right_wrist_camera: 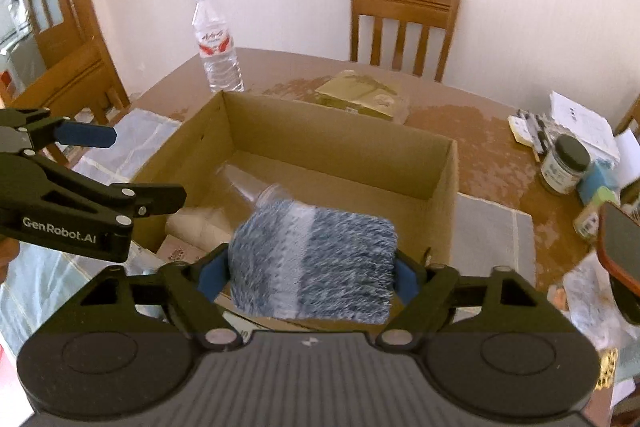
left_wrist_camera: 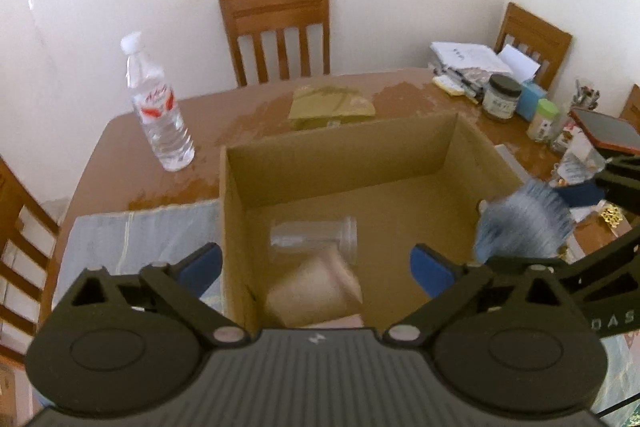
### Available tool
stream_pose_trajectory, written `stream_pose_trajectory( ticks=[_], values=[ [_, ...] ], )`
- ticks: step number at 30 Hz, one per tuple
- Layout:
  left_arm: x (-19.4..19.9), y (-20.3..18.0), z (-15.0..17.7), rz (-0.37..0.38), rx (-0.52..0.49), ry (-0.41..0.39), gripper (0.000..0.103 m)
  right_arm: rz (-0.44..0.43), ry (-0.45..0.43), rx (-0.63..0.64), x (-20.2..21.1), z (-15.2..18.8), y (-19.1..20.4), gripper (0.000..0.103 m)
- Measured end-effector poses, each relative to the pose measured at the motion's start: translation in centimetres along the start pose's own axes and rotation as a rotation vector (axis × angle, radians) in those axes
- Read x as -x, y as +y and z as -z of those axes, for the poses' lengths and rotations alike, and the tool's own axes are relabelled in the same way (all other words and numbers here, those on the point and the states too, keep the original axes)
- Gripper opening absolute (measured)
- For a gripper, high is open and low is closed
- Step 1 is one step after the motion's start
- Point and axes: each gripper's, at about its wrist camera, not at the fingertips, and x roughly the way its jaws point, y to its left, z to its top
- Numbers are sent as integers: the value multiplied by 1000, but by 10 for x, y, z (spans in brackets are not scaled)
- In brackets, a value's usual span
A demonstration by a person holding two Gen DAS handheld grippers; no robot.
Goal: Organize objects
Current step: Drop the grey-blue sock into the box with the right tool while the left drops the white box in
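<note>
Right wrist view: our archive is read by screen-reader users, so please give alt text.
The right gripper holds a fuzzy blue-grey cloth above an open cardboard box on a table, with a clear jar lying inside and a water bottle standing behind.

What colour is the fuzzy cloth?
Mottled blue and white cloth, with a paler band; clearest in the right wrist view.

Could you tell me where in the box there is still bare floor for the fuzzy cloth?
The cardboard box has bare floor along its far wall and right side. Its near-left corner is crowded: clear jar and pale carton. The right gripper holds the fuzzy cloth.
</note>
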Motion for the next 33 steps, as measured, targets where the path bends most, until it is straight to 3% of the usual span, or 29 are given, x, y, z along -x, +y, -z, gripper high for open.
stream_pose_trajectory(
  ticks=[2,14,33],
  values=[
    [0,2,2,-1,12,5,100,11,-15,19,-1,2,4,103],
    [13,3,13,-13,18,4,101,5,-30,35,8,9,6,103],
    [38,-5,74,-28,1,43,101,49,30,-55,26,81,9,103]
  ],
)
